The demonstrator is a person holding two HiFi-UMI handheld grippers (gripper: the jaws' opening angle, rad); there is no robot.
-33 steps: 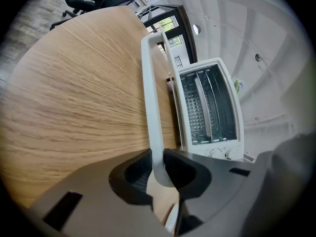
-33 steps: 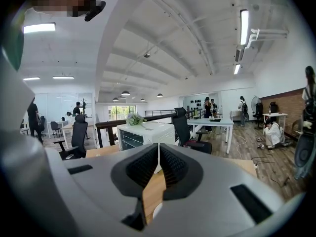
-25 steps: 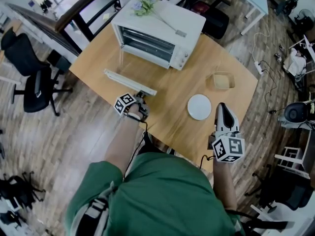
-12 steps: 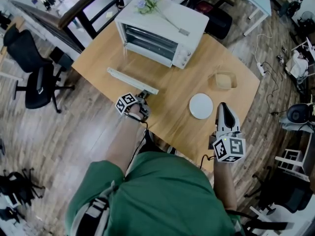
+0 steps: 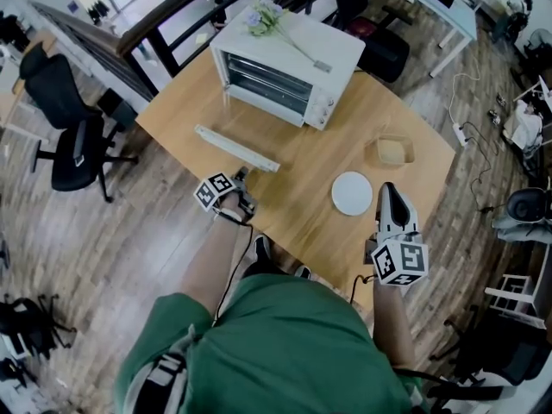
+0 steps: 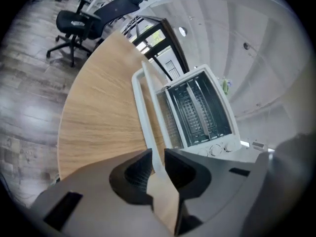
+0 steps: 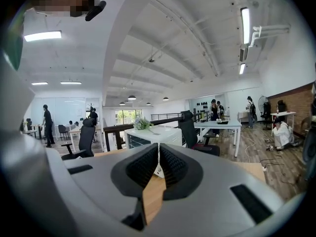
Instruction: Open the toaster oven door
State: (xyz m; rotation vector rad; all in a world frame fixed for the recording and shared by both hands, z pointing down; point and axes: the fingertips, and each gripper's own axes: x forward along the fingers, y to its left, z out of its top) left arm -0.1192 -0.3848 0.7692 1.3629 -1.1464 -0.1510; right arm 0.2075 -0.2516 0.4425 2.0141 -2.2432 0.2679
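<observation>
The white toaster oven (image 5: 285, 59) stands at the table's far side, and its door hangs open and flat towards me. Its white handle (image 5: 235, 147) lies along the door's near edge. My left gripper (image 5: 242, 173) is at the table's near left corner, just short of the handle's right end, and it is shut with nothing in it. In the left gripper view the handle (image 6: 145, 98) runs straight away from the closed gripper (image 6: 158, 154) towards the oven (image 6: 197, 112). My right gripper (image 5: 388, 188) hovers shut and empty over the near right edge. It points at the oven (image 7: 148, 135) past its fingertips (image 7: 158, 152).
A white plate (image 5: 352, 192) and a small tan container (image 5: 390, 151) sit on the right half of the wooden table (image 5: 302, 153). Flowers (image 5: 263, 15) lie on the oven top. A black office chair (image 5: 65, 119) stands left of the table. People stand far off in the room.
The left gripper has drawn back a little from the handle's end, towards me. The door stays open and flat, and the right gripper holds its place.
</observation>
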